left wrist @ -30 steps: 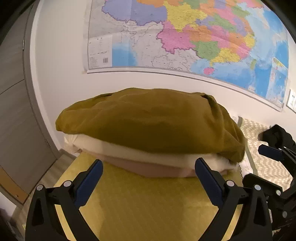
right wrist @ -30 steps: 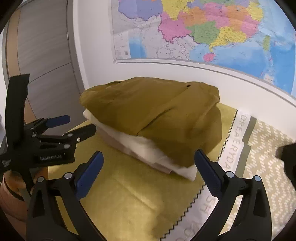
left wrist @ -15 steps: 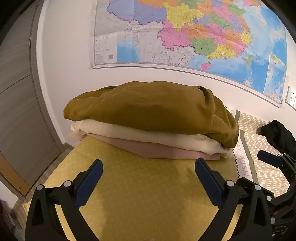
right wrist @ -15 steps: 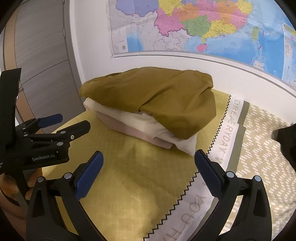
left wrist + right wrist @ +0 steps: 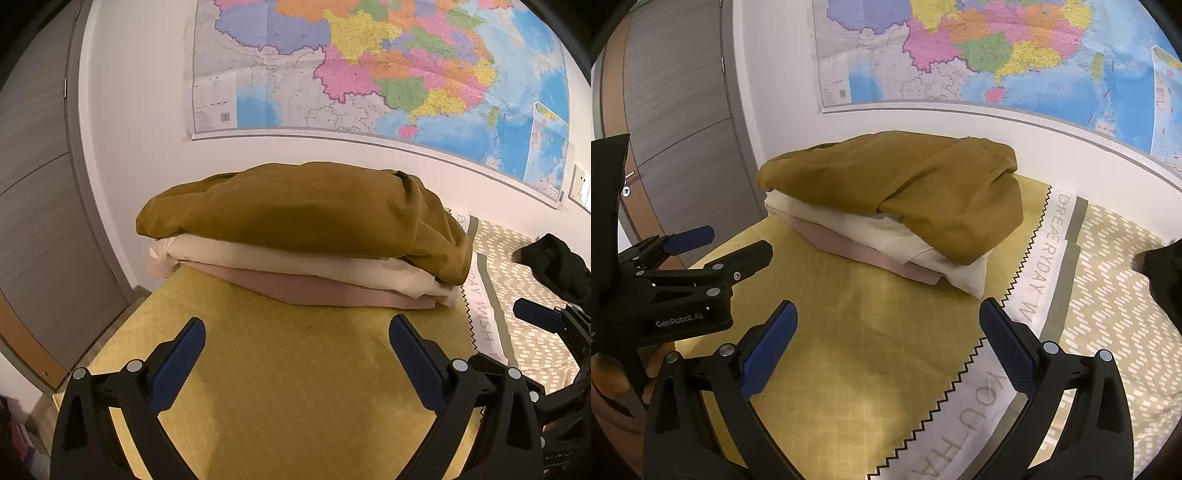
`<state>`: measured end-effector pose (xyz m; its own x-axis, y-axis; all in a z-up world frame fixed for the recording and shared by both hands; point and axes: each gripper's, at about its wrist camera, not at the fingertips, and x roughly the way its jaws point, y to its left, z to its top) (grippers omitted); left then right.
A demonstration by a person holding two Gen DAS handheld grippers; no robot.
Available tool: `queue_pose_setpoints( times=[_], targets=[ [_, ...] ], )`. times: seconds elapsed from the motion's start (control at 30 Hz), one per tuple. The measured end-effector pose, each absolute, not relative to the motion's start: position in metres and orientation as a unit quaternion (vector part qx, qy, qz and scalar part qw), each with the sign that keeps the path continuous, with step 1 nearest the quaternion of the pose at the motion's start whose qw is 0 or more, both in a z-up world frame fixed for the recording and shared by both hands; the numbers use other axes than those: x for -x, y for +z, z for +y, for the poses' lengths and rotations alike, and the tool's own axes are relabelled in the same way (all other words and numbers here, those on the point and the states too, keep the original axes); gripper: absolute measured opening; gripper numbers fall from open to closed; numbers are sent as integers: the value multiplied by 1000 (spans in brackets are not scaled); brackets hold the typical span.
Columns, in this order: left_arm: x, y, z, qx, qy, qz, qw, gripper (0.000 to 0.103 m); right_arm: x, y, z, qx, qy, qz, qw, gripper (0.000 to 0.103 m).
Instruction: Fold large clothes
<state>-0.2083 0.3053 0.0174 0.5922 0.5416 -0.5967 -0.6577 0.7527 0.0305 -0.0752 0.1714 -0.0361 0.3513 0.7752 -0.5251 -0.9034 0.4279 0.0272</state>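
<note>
Now that both have drawn back from the stack of folded clothes [image 5: 303, 236] on the bed [image 5: 295, 369], the left hand-held gripper [image 5: 295, 354] and right hand-held gripper [image 5: 886, 332] hang spread and empty. That piece looks finished; the dark garment [image 5: 554, 262] is probably next.

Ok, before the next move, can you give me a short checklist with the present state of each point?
1. Left gripper open, holds nothing: ok.
2. Right gripper open, holds nothing: ok.
3. Olive garment lies on top of the cream garment and pink garment: ok.
4. Stack edges even: not ok, the olive layer hangs over the right end.
5. Bare yellow bedspread in front of the stack: ok.
6. Next piece, the black garment at the right: cannot tell its shape, it is mostly out of view.
</note>
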Motion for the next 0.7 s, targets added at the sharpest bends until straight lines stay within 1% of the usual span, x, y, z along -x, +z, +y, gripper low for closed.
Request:
queue_pose_setpoints(
  times=[0.7],
  targets=[
    [213, 15, 297, 81, 346, 301, 885, 96, 81, -40, 169, 131, 518, 241, 810, 97]
  ],
)
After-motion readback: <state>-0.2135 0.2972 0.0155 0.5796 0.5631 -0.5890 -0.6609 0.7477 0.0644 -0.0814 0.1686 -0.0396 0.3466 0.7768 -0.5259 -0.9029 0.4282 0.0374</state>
